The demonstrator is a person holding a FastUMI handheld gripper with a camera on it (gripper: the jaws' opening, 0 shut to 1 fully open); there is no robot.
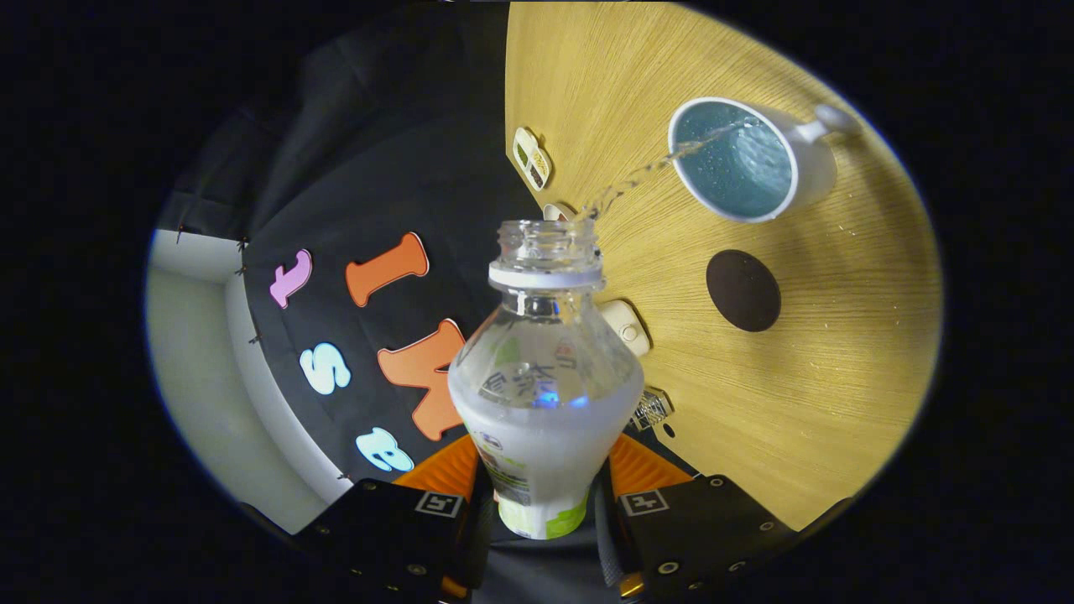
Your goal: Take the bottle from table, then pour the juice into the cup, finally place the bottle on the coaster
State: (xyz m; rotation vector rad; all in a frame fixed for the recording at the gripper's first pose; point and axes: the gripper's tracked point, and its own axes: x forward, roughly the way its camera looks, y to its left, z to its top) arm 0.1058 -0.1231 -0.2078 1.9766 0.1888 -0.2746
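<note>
The tongs (544, 495) are gripping the bottle (544, 394) low on its body, one finger pressing on each side, so the bottle is sitting squarely between them with its label end tucked down between the fingers and its open neck reaching out well ahead of them; the bottle is uncapped, its white collar ring is showing just below the threads, and a pale milky liquid is filling the part nearest the fingers while the shoulder and neck are looking clear. A thin stream (646, 172) is leaving the mouth of the bottle and arcing across to the cup (755, 159), landing inside its rim; the cup is white outside and blue within, its handle is pointing away from the bottle, and liquid is rippling inside it. The cup is standing on the wooden tabletop (839, 352), well beyond the fingers; the dark round coaster (743, 290) is lying flat on the tabletop beside the cup, apart from it and bare, nearer the tongs than the cup is. Along the edge of the tabletop, where the wood is meeting the booth wall, a few small pale tags (532, 157) are sitting in a row; one of them is partly hidden behind the bottle's shoulder.
</note>
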